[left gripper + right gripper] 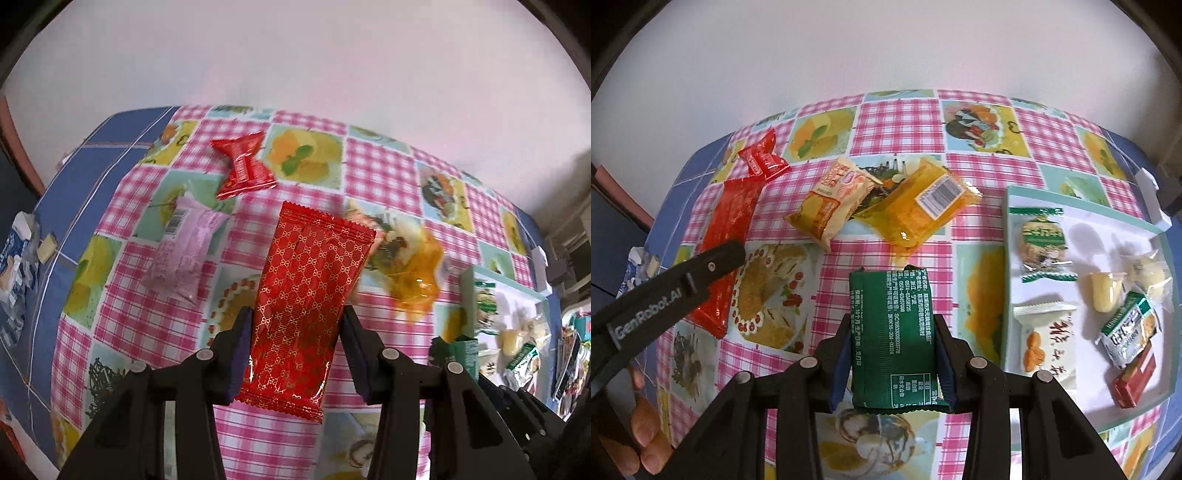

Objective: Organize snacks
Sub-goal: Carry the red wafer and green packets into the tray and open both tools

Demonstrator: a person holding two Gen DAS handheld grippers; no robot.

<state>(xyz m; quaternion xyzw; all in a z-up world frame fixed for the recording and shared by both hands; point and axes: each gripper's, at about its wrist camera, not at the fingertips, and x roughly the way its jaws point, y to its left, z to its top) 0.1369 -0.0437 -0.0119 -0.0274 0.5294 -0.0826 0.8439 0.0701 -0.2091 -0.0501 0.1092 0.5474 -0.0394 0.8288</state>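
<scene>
Left gripper (295, 332) is clamped on the long red packet (306, 295), pads pinching its two long edges near the lower half; most of the packet sticks out past the fingers, off the table. Right gripper (892, 354) is clamped on the green packet (894, 339), also by its side edges, off the table, near the front edge.

The tray (1008, 229) sits at the right edge of the table with several snacks already in it. Left on the tablecloth (369, 173): red bow-shaped packet (243, 166) near the far left corner, pink packet (184, 251) toward the left edge, orange packet (919, 206) and pale yellow packet (831, 206) mid-table toward the far edge.

Risks, as judgement:
- Both grips are on slick, puffy wrappers held by the edges. Either could slide or swivel out on a quick swing.
- The red packet hangs long past the pads, so it may droop and catch the tray rim or sweep the orange packet below.
- Both grippers are loaded and the left one shows close by in the right view, so heading to the tray together may knock them.
- The tray's near side is crowded, so a drop there may pile up or push snacks over the rim.
</scene>
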